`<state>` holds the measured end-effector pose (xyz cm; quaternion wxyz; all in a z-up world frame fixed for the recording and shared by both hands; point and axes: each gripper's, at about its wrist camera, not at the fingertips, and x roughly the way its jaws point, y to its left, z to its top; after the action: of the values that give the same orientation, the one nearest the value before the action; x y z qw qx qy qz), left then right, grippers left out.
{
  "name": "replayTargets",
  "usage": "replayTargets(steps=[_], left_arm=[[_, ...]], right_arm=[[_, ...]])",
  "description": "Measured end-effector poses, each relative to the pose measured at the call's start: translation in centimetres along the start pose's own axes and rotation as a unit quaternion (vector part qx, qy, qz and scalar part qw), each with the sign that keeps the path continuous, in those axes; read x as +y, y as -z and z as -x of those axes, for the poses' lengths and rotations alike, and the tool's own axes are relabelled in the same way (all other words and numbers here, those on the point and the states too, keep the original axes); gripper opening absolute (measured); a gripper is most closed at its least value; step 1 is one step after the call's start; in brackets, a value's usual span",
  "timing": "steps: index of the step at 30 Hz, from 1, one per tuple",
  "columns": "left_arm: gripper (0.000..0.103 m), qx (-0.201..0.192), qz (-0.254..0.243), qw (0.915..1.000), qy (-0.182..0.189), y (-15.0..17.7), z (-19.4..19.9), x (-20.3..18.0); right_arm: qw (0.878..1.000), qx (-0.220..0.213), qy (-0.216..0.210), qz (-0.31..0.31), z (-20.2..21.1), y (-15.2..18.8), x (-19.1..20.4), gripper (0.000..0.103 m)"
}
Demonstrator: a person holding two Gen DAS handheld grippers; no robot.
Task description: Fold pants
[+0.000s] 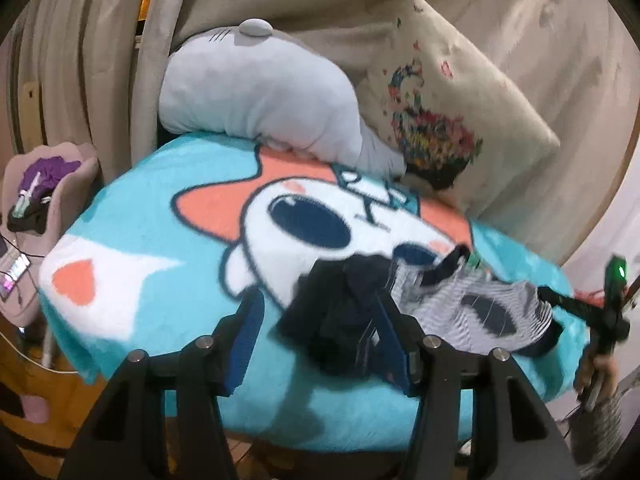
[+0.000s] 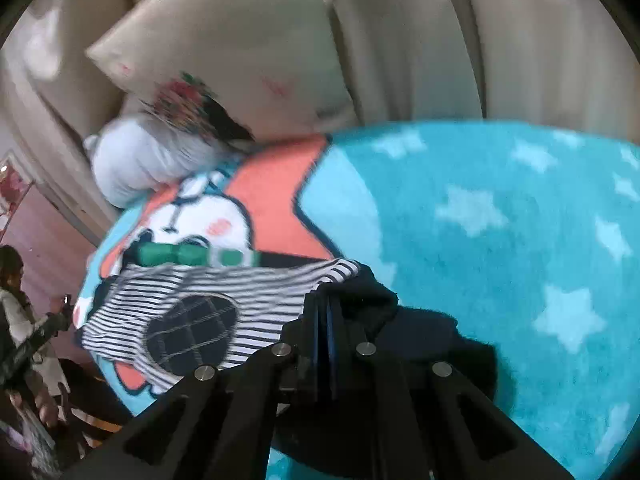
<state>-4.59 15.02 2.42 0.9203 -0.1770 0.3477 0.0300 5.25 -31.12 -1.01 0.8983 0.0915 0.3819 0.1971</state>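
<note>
The pants are black-and-white striped with a navy checked patch and navy ends, lying crumpled on a teal cartoon blanket. In the left wrist view my left gripper stands open, and the pants' dark navy end lies between its blue pads without being pinched. At the far right of that view a hand holds the right gripper at the pants' other end. In the right wrist view my right gripper is shut, pinching the striped edge beside the navy cuff. Dark fabric hangs under it.
A grey plush pillow and a cream cushion with a colourful print lean against beige curtains behind the blanket. A pink chair with purple clothes stands at the left. The blanket's front edge drops to a wooden floor. A person shows at the left.
</note>
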Motion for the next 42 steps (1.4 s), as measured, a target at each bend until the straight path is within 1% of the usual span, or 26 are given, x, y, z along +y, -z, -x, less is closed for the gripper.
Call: replayTargets(steps=[3, 4, 6, 8, 10, 11, 12, 13, 14, 15, 16, 18, 20, 21, 23, 24, 25, 26, 27, 28, 33, 36, 37, 39, 41, 42], left_arm=[[0.055, 0.003, 0.008, 0.9999, 0.006, -1.0, -1.6, -0.2], [0.055, 0.007, 0.009, 0.9999, 0.005, -1.2, -2.3, -0.3], [0.055, 0.019, 0.018, 0.9996, 0.009, -1.4, -3.9, -0.4], [0.056, 0.042, 0.038, 0.9981, 0.022, -1.4, -5.6, -0.1], [0.061, 0.063, 0.052, 0.996, 0.036, -1.3, -6.8, 0.1], [0.068, 0.071, 0.058, 0.9948, 0.044, -1.3, -7.3, 0.3], [0.072, 0.079, 0.06, 0.9936, 0.054, -1.2, -7.9, 0.4], [0.078, 0.084, 0.06, 0.9928, 0.06, -1.2, -8.2, 0.4], [0.081, 0.089, 0.06, 0.9919, 0.068, -1.3, -8.9, 0.5], [0.083, 0.091, 0.06, 0.9913, 0.074, -1.3, -9.3, 0.5], [0.085, 0.096, 0.058, 0.9903, 0.082, -1.5, -9.9, 0.5], [0.094, 0.113, 0.055, 0.9871, 0.098, -1.8, -11.5, 0.0], [0.098, 0.128, 0.053, 0.9849, 0.104, -1.8, -12.7, -0.8], [0.099, 0.135, 0.043, 0.9849, 0.099, -1.8, -13.2, -1.7], [0.096, 0.139, 0.011, 0.9882, 0.065, -1.5, -13.7, -3.2], [0.076, 0.139, -0.013, 0.9895, 0.036, -1.2, -13.9, -4.2], [0.062, 0.138, -0.037, 0.9897, 0.007, -1.0, -13.8, -5.0], [0.043, 0.14, -0.048, 0.9889, 0.007, -0.9, -13.7, -5.4], [0.033, 0.144, -0.042, 0.9884, 0.023, -1.0, -13.5, -5.4], [0.032, 0.147, -0.027, 0.988, 0.039, -1.2, -13.2, -5.3], [0.031, 0.116, -0.019, 0.9921, 0.044, -3.8, -12.0, -6.2], [0.033, 0.102, -0.026, 0.9938, 0.035, -5.5, -12.4, -7.3], [0.036, 0.104, -0.028, 0.9937, 0.029, -5.8, -12.8, -7.6], [0.055, 0.116, -0.022, 0.993, -0.003, -5.9, -14.7, -7.7], [0.061, 0.13, -0.01, 0.9908, -0.037, -5.5, -17.0, -7.1], [0.061, 0.136, -0.005, 0.9897, -0.044, -5.3, -17.6, -6.7]], right_arm=[[0.999, -0.025, 0.029, -0.01, 3.1, 0.2, -1.4, 0.004], [0.998, -0.027, 0.052, -0.018, 3.9, 0.5, -2.4, 0.004], [0.995, -0.025, 0.096, -0.029, 4.6, 1.1, -3.9, 0.004], [0.993, -0.006, 0.106, -0.054, 4.5, 1.7, -5.7, 0.004], [0.99, 0.0, 0.12, -0.078, 4.5, 2.2, -7.1, 0.005], [0.988, -0.009, 0.129, -0.08, 4.9, 2.3, -7.3, 0.005], [0.989, -0.019, 0.119, -0.081, 5.4, 2.3, -7.5, 0.006], [0.991, -0.03, 0.096, -0.087, 5.9, 2.1, -7.6, 0.016], [0.992, -0.04, 0.074, -0.094, 6.1, 2.0, -7.7, 0.03], [0.993, -0.051, 0.05, -0.098, 6.1, 1.8, -7.7, 0.069], [0.993, -0.058, 0.034, -0.096, 6.0, 1.7, -7.5, 0.087], [0.995, -0.044, 0.024, -0.084, 4.7, 1.2, -7.2, 0.088], [0.997, -0.019, 0.02, -0.078, 2.6, 0.9, -7.1, 0.088], [0.997, -0.001, 0.014, -0.079, 1.2, 0.9, -7.0, 0.087], [0.997, 0.022, 0.003, -0.079, -0.8, 1.2, -6.7, 0.076], [0.997, 0.026, 0.003, -0.075, -1.3, 1.3, -6.5, 0.054], [0.997, 0.033, -0.004, -0.074, -1.6, 1.2, -6.3, 0.035], [0.996, 0.039, -0.021, -0.079, -1.7, 1.1, -6.2, 0.028], [0.995, 0.037, -0.033, -0.084, -1.5, 0.7, -6.1, 0.024], [0.996, 0.029, -0.031, -0.08, -1.2, 0.3, -5.8, 0.023], [0.998, -0.025, -0.035, -0.054, 2.2, -2.7, -4.5, 0.021], [0.998, -0.041, -0.028, -0.048, 3.1, -4.4, -4.6, 0.021], [0.998, -0.042, -0.026, -0.05, 3.1, -4.6, -4.8, 0.021], [0.997, -0.034, -0.022, -0.063, 2.3, -4.8, -5.7, 0.022], [0.996, -0.015, -0.008, -0.083, 0.4, -4.6, -7.1, 0.026], [0.996, -0.006, 0.014, -0.089, -0.6, -4.3, -7.9, 0.03]])
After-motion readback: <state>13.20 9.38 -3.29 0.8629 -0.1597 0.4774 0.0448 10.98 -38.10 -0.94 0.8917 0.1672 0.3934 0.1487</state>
